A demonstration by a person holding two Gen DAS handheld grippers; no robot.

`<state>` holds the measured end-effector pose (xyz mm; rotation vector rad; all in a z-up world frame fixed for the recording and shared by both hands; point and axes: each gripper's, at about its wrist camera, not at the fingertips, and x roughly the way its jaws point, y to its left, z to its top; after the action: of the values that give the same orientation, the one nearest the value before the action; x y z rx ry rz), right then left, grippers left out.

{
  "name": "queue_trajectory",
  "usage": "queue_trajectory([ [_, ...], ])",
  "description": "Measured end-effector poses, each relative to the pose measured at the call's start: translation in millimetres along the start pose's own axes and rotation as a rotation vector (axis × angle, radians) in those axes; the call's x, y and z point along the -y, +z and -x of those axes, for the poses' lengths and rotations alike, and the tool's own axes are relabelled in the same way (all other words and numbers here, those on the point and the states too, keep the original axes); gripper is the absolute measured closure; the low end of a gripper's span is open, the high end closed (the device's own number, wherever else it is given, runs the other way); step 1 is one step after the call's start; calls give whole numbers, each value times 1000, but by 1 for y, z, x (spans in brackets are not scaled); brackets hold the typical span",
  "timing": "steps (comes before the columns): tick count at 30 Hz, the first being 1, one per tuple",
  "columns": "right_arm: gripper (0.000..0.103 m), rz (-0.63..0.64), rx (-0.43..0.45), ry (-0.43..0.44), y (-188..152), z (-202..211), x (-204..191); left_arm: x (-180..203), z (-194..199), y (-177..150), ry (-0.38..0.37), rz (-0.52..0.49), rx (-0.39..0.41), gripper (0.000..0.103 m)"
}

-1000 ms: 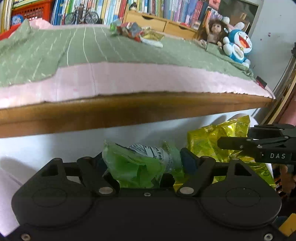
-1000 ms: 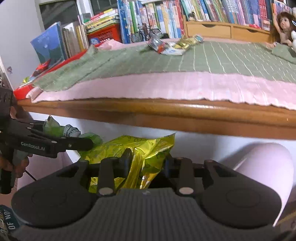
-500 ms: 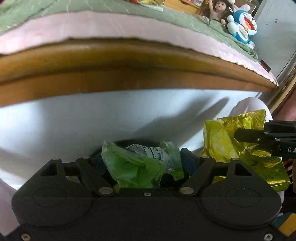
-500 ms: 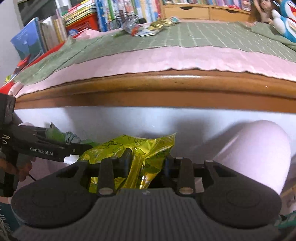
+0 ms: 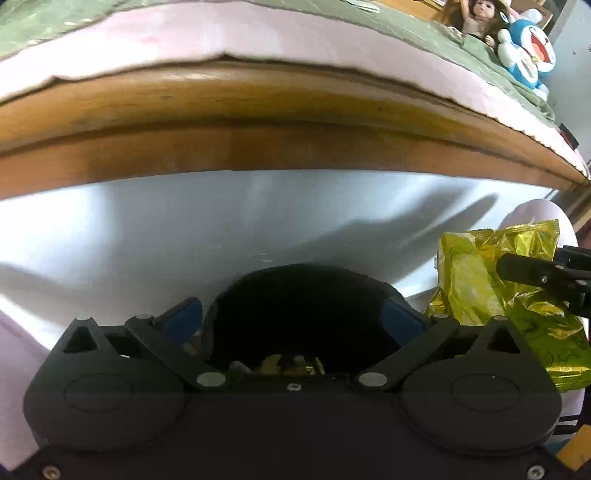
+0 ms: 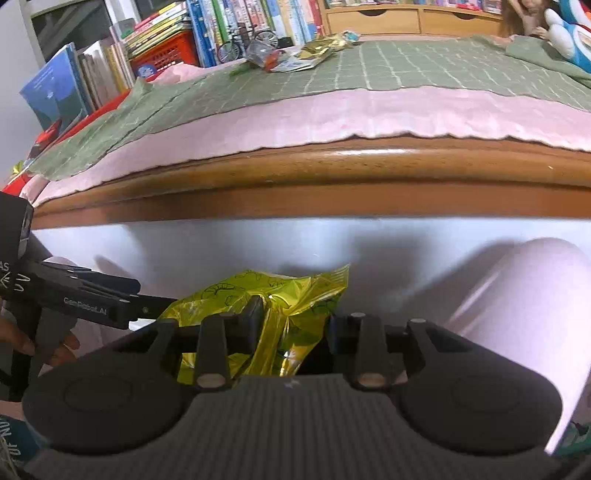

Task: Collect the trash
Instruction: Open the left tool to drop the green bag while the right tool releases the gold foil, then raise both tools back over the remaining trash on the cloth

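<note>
My left gripper hangs over the dark round mouth of a bin; its jaws are opening wide and nothing is between the blue pads. Scraps of trash show down inside the bin. The green wrapper is out of sight. My right gripper is shut on a crumpled yellow foil wrapper, held just right of the bin, where the left wrist view also shows this wrapper. More wrappers lie far back on the bed.
A wooden bed rail with a pink sheet and green blanket runs overhead, a white panel below it. Books stand at the left, a doll and a blue plush toy at the right.
The left gripper sank below the bed rail, opened, and the green wrapper dropped out of it. The right gripper still holds the yellow wrapper in about the same spot.
</note>
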<state>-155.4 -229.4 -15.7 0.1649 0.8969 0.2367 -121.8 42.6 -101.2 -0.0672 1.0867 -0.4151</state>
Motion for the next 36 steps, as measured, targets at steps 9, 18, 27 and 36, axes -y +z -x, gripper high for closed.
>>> queue_trajectory([
  [9, 58, 48, 11, 19, 13, -13, -17, 7, 23, 14, 22, -68, 52, 0],
  [18, 16, 85, 32, 0, 23, -25, -35, -4, 30, 18, 23, -29, 59, 0],
  [27, 6, 94, 14, -32, 22, -28, -31, -10, 28, 16, 23, -25, 42, 0],
  [36, 0, 105, 36, -42, 24, -16, -29, -3, 31, 23, 10, -33, 36, 0],
])
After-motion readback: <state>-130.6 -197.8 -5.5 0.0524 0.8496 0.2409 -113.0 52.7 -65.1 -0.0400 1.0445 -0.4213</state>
